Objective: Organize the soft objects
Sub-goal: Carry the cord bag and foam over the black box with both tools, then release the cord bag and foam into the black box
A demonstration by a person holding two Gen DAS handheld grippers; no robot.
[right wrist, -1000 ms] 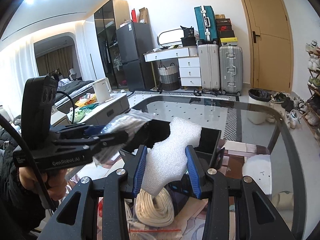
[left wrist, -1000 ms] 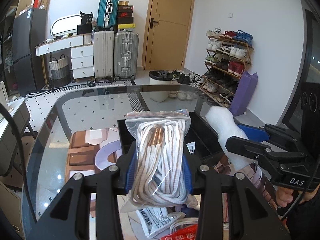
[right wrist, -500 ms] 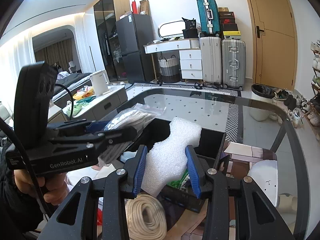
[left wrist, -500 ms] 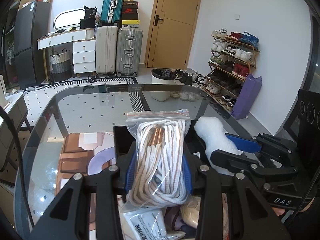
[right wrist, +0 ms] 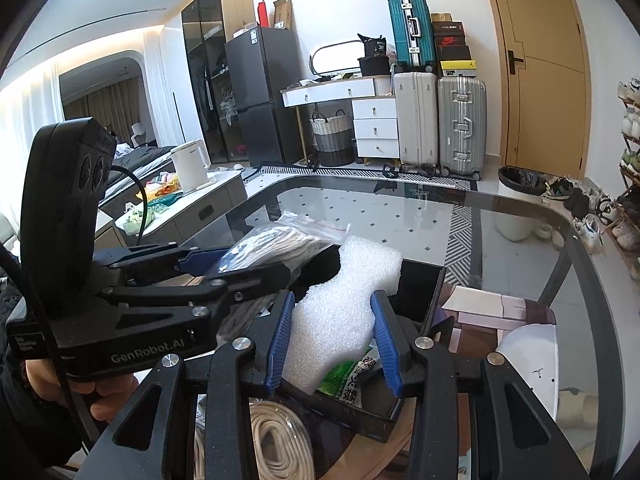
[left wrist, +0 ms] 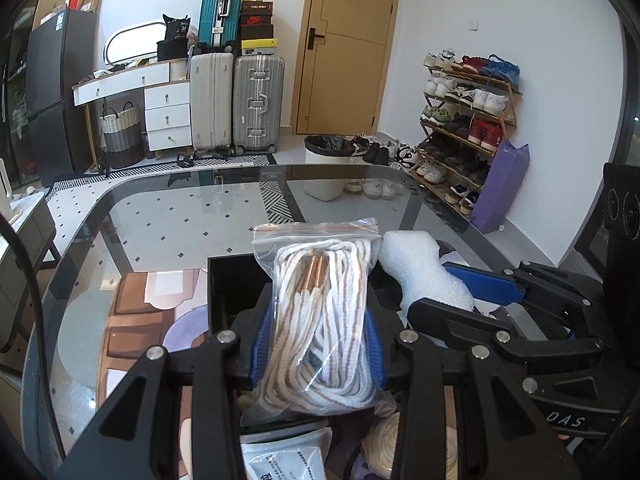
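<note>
My left gripper (left wrist: 316, 344) is shut on a clear zip bag of white and tan cord (left wrist: 320, 320), held upright over a black open box (left wrist: 232, 284) on the glass table. My right gripper (right wrist: 334, 340) is shut on a white foam piece (right wrist: 340, 312), above the same black box (right wrist: 416, 292). In the left wrist view the foam piece (left wrist: 424, 268) and the right gripper (left wrist: 476, 304) sit just right of the bag. In the right wrist view the left gripper (right wrist: 256, 264) and its bag of cord (right wrist: 280, 244) sit to the left. A green packet (right wrist: 344, 380) lies in the box.
A coil of cream cable (right wrist: 280, 440) and white printed packets (left wrist: 284, 460) lie near the table's front edge. The glass table (left wrist: 180, 216) stretches ahead to a rounded far edge. A patterned mat (left wrist: 132, 312) lies left of the box. A white object (right wrist: 528, 356) sits right of it.
Both grippers have moved forward and slightly down with their loads, now sitting lower over the black box. The right gripper and foam have come closer to the bag of cord.
</note>
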